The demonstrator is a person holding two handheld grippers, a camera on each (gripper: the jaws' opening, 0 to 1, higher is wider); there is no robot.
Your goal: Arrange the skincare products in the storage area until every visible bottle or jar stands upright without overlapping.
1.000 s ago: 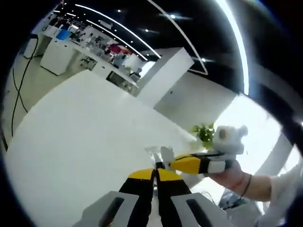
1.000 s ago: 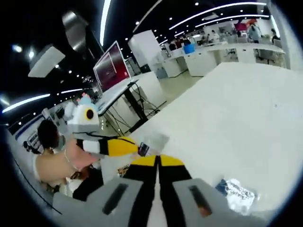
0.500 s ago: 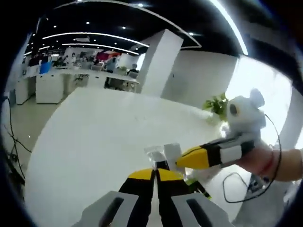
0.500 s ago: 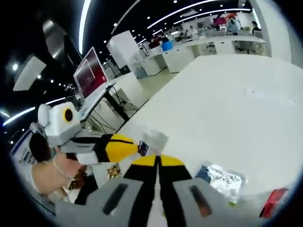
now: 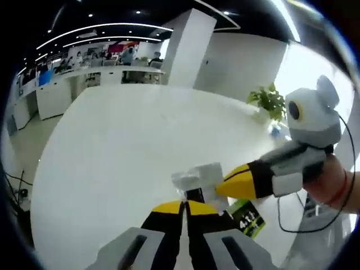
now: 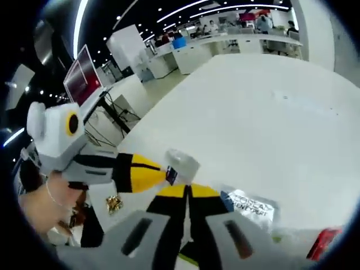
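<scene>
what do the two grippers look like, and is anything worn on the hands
Both grippers have black jaws with yellow bands on grey bodies: left gripper, right gripper. A thin black cable loops past the right hand, which wears a red wristband.

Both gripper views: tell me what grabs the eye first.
A small clear packet pinched between the two yellow-tipped grippers, left gripper and right gripper, meeting tip to tip over the big white table. Below them lies a flat printed sachet, with something red at the edge.
</scene>
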